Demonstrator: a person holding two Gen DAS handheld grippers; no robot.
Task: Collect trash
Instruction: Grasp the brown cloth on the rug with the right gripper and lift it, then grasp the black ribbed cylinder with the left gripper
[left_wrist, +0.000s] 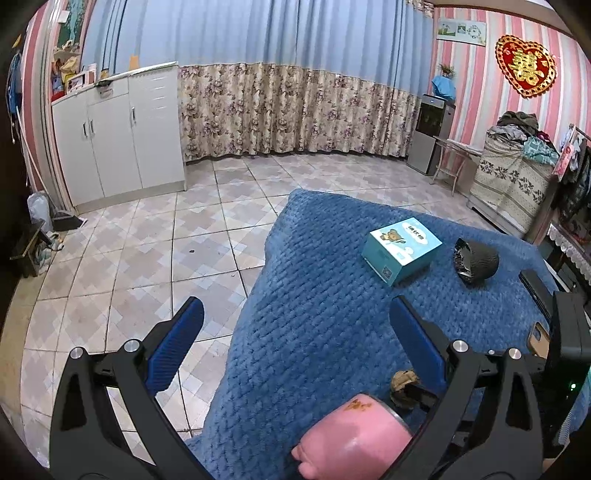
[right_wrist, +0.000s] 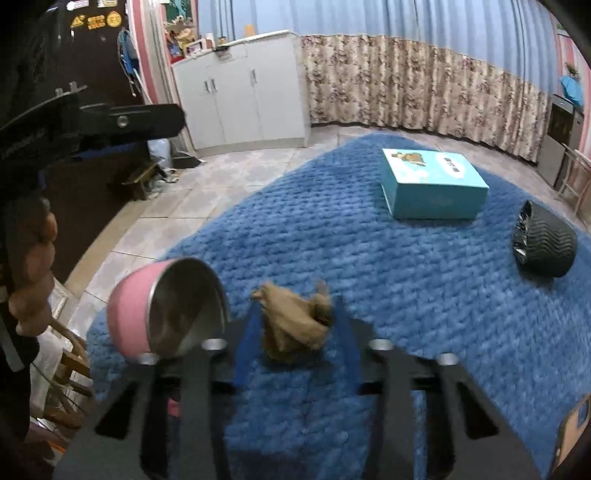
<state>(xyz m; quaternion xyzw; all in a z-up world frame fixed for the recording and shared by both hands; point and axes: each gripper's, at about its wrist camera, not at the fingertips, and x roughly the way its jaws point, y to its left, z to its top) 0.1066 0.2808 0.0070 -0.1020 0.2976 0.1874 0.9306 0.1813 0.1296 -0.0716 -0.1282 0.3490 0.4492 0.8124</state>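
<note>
So we've got a crumpled brown paper wad (right_wrist: 295, 321) sitting between the blue fingers (right_wrist: 245, 347) of our right gripper (right_wrist: 295, 332). The fingers are narrowed around it and seem to be pinching it, though the picture is blurry so we can't swear the pads are pressing. The wad is a lumpy thing with no clear long axis, its pointy bits sticking up and away from us, just above the fluffy blue knitted blanket (right_wrist: 369, 258) that covers the surface.

Our left gripper (left_wrist: 295, 325) has its blue fingers (left_wrist: 177, 343) spread wide with nothing between them, over the blanket's edge and the tiled floor (left_wrist: 166, 240).

Right beside the wad, to its left, is a pink metal cup (right_wrist: 166, 310) tipped on its side, open mouth facing our right camera, shiny steel inside.

Further back lies a flat teal cardboard box (right_wrist: 432, 184) with a cartoon bear on the lid; there's writing on it but we can't read it. To its right a black ribbed pot (right_wrist: 543, 243) lies on its side, mouth pointing left. Neither is close to the wad.

Background: white cabinet (left_wrist: 118, 136), floral curtain (left_wrist: 295, 107), red heart wall ornament (left_wrist: 526, 64) with gold characters.
</note>
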